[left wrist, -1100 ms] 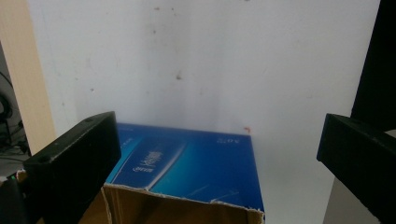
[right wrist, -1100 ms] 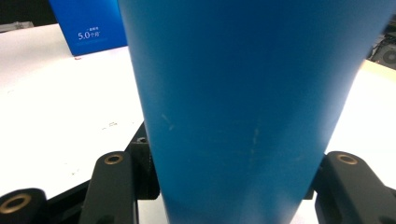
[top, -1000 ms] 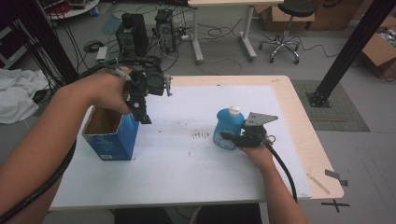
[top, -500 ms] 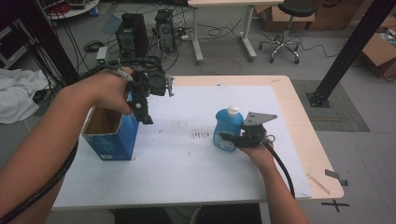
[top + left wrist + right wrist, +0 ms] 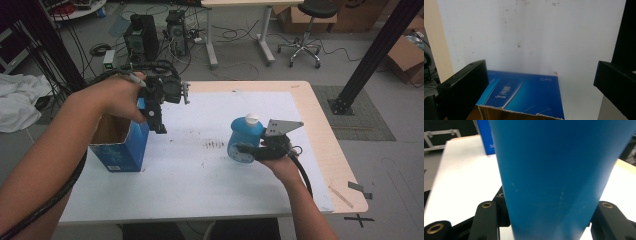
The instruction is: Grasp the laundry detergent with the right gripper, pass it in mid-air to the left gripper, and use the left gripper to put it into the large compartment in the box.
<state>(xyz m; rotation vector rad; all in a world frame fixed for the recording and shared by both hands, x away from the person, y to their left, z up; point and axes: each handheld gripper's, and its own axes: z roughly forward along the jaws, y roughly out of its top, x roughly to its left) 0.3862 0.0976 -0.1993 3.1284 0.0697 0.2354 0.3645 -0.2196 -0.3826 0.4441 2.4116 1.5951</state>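
Carrying step: right gripper clamped on blue bottle, just above mid-table; left gripper, jaws apart, over open box; next, probably lift bottle across into box.

In the right gripper view the blue bottle runs off the top edge, hiding most of the blue box behind it.

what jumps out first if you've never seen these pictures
The bright blue bottle with a white cap, clamped in the right gripper at the table's right. Next, the open blue carton at the left, with the left gripper hovering open-jawed above it.
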